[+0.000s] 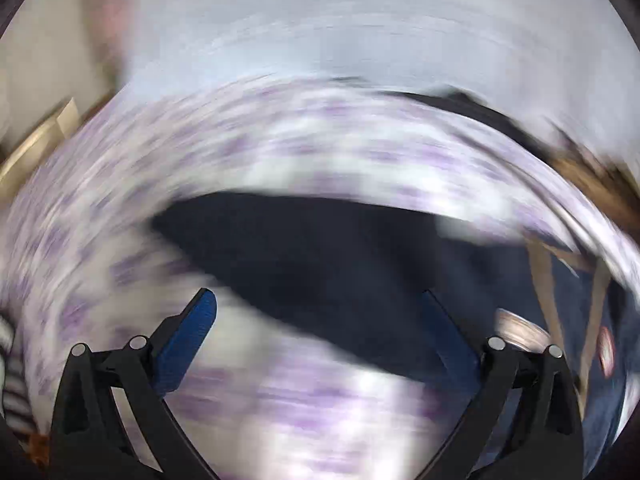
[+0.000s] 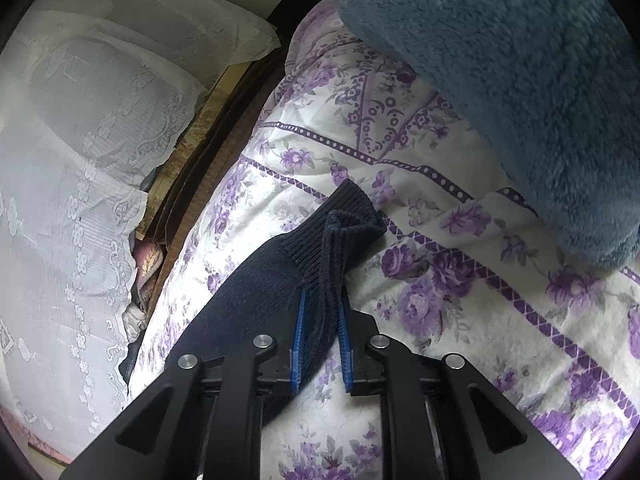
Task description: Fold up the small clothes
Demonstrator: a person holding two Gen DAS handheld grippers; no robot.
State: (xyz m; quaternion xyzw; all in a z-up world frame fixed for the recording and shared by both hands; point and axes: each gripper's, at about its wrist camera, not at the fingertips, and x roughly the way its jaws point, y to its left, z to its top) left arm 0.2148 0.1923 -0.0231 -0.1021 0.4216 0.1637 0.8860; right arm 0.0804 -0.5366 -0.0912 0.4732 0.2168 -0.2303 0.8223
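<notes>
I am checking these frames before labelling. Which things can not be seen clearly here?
- Left wrist view: motion blur smears the floral bedcover and a dark garment; its type is unreadable.
- Right wrist view: the right gripper covers the lower end of the navy sock.
- Right wrist view: the teal fleece blanket is cut off by the frame edge.

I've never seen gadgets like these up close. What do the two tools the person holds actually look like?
Both look alike. The right tool has two matte black angular arms, linked by bars with round silver pins at the joints, each ending in a slim bright blue ribbed finger pad. The left tool shows the same black frame, silver pins and blue pads. No cables, markings or sleeves are visible.
</notes>
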